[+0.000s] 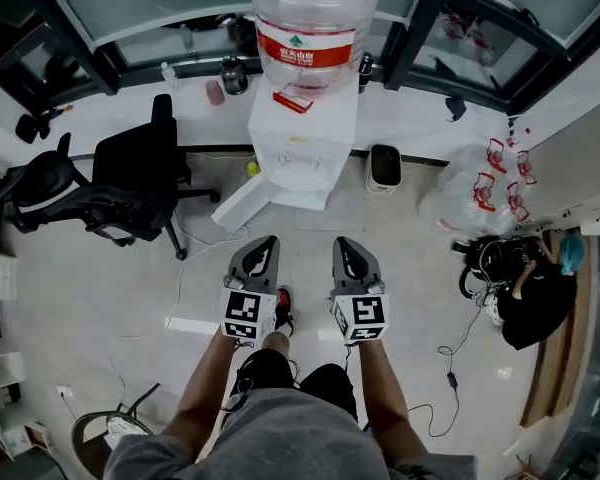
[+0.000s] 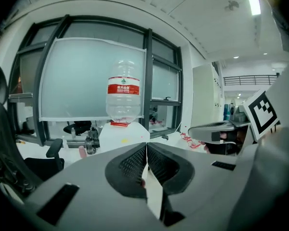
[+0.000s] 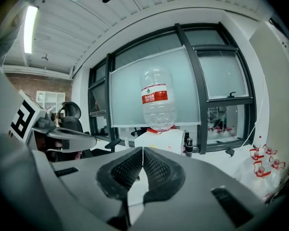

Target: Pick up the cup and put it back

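We hold the left tongs (image 1: 266, 242) and the right tongs (image 1: 343, 244) side by side in front of us, near each other but not touching. Both point ahead and a little downward at the white water dispenser (image 1: 298, 143) with its big upturned bottle (image 1: 312, 18). Each pair has its jaws together at the tips with nothing between them, which suits an approach, since there is nothing to carry yet. The cup, as far as we can tell the small pinkish one (image 1: 215, 92), stands on the white ledge (image 1: 110, 113) under the windows. It is well ahead of both tongs, to the left of the line they point along, and just beside a dark flask (image 1: 233, 74) on the dispenser's left. It is too small for us to say more about it. Because it sits on the left tongs' side, we judge that pair the natural one to take it; the right tongs are aimed more at the dispenser itself. A black office chair (image 1: 130, 183) stands ahead and to the left of the left tongs, between them and part of the ledge. We would have to reach past it, and it could get in the way. We judge the task barely begun, as the jaws must part before they can close round the cup.
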Available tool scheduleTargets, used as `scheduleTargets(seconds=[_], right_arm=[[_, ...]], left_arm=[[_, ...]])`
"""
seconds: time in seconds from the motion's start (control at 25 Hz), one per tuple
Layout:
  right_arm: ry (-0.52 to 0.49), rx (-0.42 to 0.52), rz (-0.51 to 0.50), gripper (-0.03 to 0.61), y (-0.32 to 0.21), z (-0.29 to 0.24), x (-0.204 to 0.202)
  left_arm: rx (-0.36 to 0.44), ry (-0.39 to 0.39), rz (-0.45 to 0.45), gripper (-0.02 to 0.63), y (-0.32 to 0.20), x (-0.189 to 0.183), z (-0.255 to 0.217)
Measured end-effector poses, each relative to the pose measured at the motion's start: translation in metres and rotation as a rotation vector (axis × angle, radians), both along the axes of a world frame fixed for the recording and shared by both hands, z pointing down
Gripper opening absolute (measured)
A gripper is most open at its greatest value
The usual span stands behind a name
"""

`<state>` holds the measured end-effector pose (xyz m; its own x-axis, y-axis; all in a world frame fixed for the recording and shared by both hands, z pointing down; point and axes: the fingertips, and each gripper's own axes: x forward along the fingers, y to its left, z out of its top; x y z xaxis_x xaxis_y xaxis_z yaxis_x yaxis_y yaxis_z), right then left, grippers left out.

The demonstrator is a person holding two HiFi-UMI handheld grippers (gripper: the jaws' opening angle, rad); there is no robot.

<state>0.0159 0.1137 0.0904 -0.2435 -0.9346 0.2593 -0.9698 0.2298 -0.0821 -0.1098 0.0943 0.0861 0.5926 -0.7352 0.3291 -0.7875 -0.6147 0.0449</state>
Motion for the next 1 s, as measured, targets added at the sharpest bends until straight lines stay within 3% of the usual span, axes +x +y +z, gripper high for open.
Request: scheduleTargets(seconds=[0.2, 0.36, 1.0], right_arm=[[-0.020, -0.040, -0.009, 0.018, -0.057, 0.038, -0.002], [-0.011, -0.083, -0.036, 0.018, -0.090, 0.092, -0.001], [0.022, -0.174, -0.152, 0.019, -0.167, 0.392, 0.027]], left_arm=[[-0.036, -0.007, 0.026, 0.025, -0.053, 0.006, 0.035], [-0.073, -0.014, 0.013, 0.025, -0.080, 0.011, 0.088], [-0.116, -0.063, -0.150, 0.025, -0.144, 0.018, 0.359]])
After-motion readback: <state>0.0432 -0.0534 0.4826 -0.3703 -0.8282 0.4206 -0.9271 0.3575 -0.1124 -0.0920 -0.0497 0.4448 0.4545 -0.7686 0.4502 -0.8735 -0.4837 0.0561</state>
